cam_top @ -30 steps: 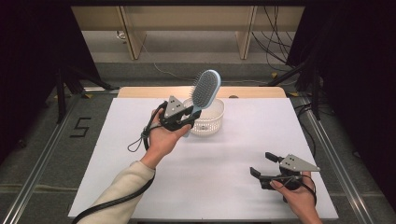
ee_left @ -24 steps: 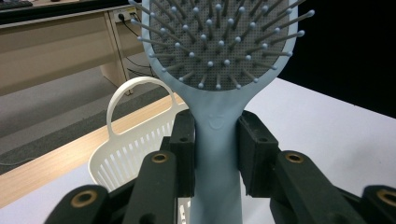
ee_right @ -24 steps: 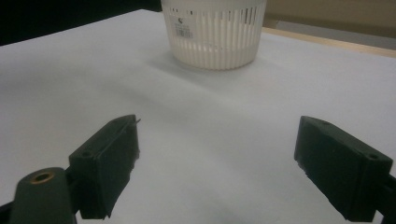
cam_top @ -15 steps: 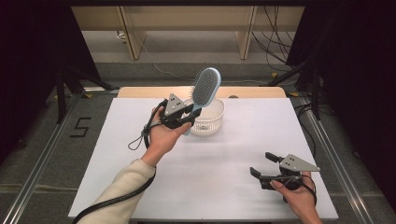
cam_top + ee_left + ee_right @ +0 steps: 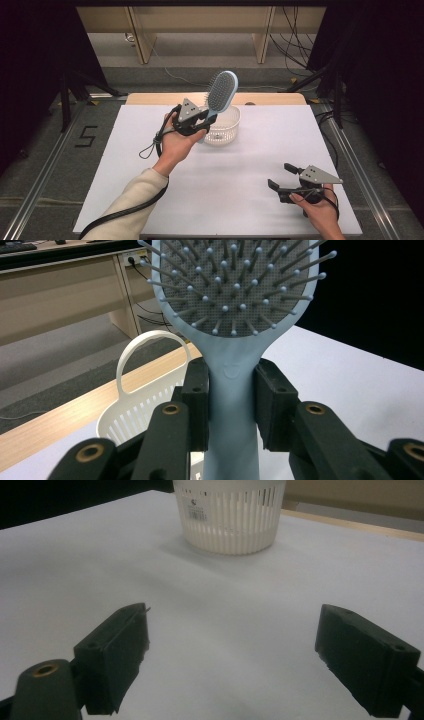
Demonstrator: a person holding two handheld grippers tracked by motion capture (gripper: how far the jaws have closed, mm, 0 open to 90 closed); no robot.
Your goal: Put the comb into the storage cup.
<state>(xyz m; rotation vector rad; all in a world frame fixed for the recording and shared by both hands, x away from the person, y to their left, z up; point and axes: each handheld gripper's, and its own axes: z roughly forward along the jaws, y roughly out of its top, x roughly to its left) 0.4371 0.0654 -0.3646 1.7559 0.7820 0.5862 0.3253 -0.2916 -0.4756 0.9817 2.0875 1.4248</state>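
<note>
Left gripper view puts the left hand-held gripper (image 5: 232, 400) at the centre of this inspection: its two black jaws are clamped on the neck of a pale blue hairbrush (image 5: 233, 305), just below the bristle pad, with the pads pressed flat against both sides of the handle. High view confirms the brush (image 5: 221, 92) stands nearly upright, head raised and tilted slightly to the right, held above and just in front of the near-left rim of a white slatted basket (image 5: 223, 128). The brush is clear of the basket and touches nothing but the jaws. Judged from this, the step in hand is lowering the brush into the basket. To do it well, the grip should remain firm on the neck, the handle end should be brought over the basket opening before descent, and the looped basket handle (image 5: 150, 352) at the rim should be avoided; release is advisable only once the brush rests against the wall, since the light basket may tip. The right hand-held gripper (image 5: 289, 180) sits low over the near-right part of the white tabletop (image 5: 250, 200), jaws wide apart and empty, well apart from the basket.
</note>
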